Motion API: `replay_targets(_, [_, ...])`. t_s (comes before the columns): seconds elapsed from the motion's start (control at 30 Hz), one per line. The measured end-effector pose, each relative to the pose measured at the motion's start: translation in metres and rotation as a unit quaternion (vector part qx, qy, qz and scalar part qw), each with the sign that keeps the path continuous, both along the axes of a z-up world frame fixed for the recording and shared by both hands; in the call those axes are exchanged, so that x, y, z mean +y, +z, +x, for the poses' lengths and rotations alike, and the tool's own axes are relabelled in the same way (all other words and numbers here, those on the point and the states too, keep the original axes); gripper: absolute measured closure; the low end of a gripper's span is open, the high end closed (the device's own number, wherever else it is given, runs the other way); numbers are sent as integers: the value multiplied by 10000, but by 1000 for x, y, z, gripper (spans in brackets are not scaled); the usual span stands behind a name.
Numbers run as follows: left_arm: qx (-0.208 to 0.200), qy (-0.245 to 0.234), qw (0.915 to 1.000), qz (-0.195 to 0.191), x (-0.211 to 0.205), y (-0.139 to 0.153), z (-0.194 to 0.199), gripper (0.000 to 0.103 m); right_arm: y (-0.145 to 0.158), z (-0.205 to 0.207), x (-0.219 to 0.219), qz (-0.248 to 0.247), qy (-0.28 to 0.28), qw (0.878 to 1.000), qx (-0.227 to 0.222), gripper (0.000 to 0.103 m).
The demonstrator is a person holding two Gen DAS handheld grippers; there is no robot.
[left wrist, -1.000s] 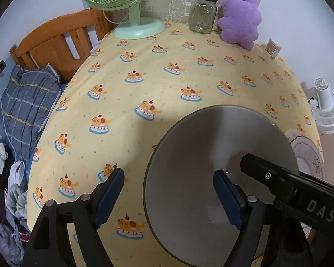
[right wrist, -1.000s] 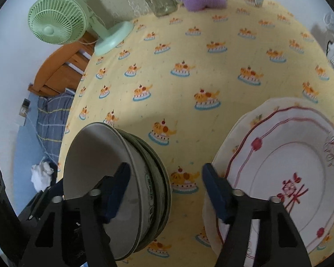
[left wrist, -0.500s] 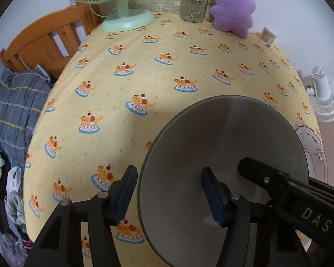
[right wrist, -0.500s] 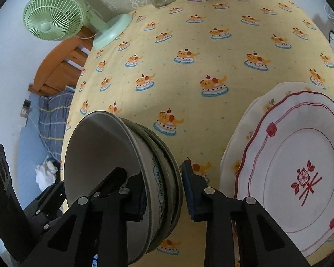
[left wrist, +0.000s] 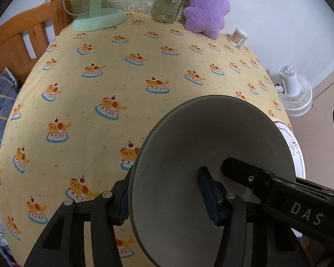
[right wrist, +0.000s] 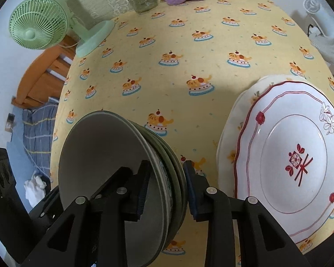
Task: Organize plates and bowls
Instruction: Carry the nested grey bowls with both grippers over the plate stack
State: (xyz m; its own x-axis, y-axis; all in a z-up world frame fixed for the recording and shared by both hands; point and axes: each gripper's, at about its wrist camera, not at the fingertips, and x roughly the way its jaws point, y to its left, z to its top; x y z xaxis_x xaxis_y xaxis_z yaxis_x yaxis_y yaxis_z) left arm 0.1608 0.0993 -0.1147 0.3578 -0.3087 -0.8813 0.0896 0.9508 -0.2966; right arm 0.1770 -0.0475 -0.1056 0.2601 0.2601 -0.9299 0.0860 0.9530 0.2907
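Note:
A stack of nested grey-green bowls [left wrist: 211, 138] [right wrist: 104, 151] sits near the front edge of the yellow tablecloth [left wrist: 122, 77]. My left gripper [left wrist: 165, 200] straddles the stack's left rim. Its outer pad is against the outside wall and its inner pad stands off inside the top bowl, with the jaws closing. My right gripper [right wrist: 165, 187] straddles the right rim, with its pads pressed on both sides of the stacked walls as its jaws ease slightly wider. One of its fingers [left wrist: 256, 178] reaches into the bowl in the left wrist view. A white plate with red trim [right wrist: 296, 155] [left wrist: 297, 149] lies on a cream plate [right wrist: 238, 120] to the right.
At the back of the table stand a green fan [left wrist: 95, 17] [right wrist: 37, 24], a glass jar [left wrist: 168, 4], a purple plush [left wrist: 207, 11] and a cotton swab box [left wrist: 240, 36]. A white floor fan [left wrist: 295, 91] is on the right. Wooden bed frame and plaid bedding [left wrist: 0, 102] lie left.
Both grippers' jaws narrowed around the bowl stack's rims: the right from wide apart to clamped on the wall, the left until its outer pad reached the rim. The left view tilted upward.

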Motion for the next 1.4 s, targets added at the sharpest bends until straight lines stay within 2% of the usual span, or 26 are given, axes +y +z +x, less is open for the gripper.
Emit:
replay_targets(0.23, [62,-100,9997,-199,1,-1,0,51,-1,2,2,-48,60,10000,-11,66])
replay_targets(0.43, [231,-105,9994,-233,3,0,-3,51,1,-1,3,-36,20,10000,-19,66])
replay_targets(0.8, [535,-124,9982,-239,12,1,-24,52,1,-23,12,-45,-110,9997,225,66])
replay_targets(1.1, [404,-484,9976,-277,10,20,-31,52,19,-42,11,-104,-513,9986,117,66])
replay_targets(1.4, [160,-460,9987,-123,-4,31,-32,52,30,-46,0,-19,-488,9988,-94,66])
